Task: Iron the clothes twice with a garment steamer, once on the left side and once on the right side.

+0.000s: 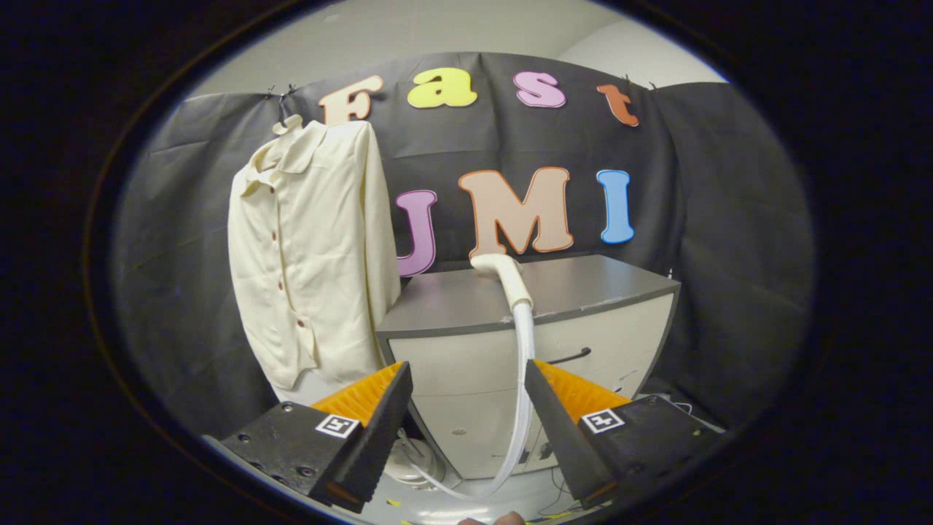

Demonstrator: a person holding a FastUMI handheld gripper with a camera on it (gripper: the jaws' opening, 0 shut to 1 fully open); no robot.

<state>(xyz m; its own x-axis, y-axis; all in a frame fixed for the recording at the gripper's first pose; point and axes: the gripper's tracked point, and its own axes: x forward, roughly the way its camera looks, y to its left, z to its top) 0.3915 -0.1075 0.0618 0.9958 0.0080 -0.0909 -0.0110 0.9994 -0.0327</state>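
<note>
Both fingers [386,408] of the gripper [469,375] stand spread apart with nothing between the pads; the gripper is released and holds no load. Through the gap between them runs the white hose [522,379], which loops down toward the floor and rises to the steamer head [499,268]. That head rests on top of the grey cabinet [583,288], just beyond the fingertips, probably parked there so the handle faces the approach and can be taken without reaching around the hose. A pale base unit [415,467] appears to sit low behind the left finger, though it is mostly hidden.

Hanging from a hook against the booth wall, the cream shirt [310,255] is buttoned and faces forward, so both front panels are open to a vertical pass. It lies beyond the left finger, beside the cabinet and well apart from the fingers. Judged from this layout, the steamer is not yet grasped and neither side has been ironed.
</note>
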